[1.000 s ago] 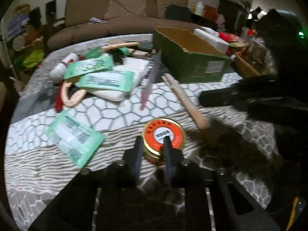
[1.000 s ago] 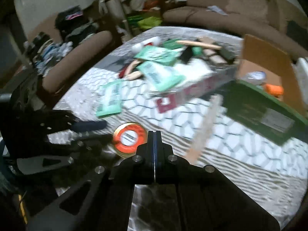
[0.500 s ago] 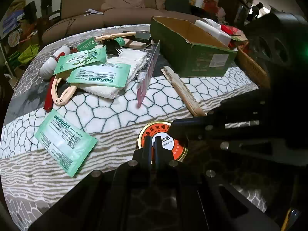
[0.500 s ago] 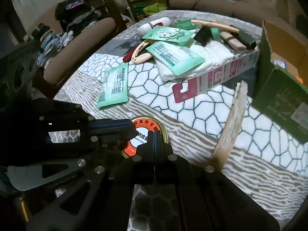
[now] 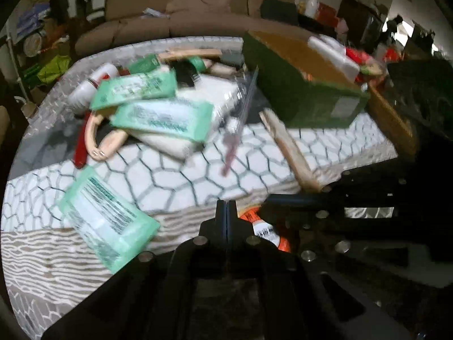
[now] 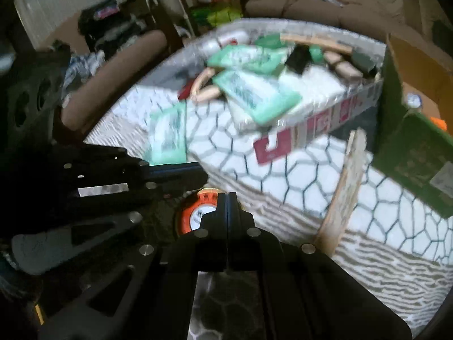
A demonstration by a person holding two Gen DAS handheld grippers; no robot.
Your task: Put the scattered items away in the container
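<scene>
Your left gripper (image 5: 226, 206) has just clenched empty beside the orange-lidded jar (image 6: 198, 212), which stays on the tabletop (image 5: 198, 175); your right gripper (image 6: 227, 198), also clenched, crowds it. Nothing's grasped for the green box (image 5: 305, 99).

Left gripper (image 5: 226, 206) fingers closed, both grippers lower over jar (image 5: 266, 226)
</scene>
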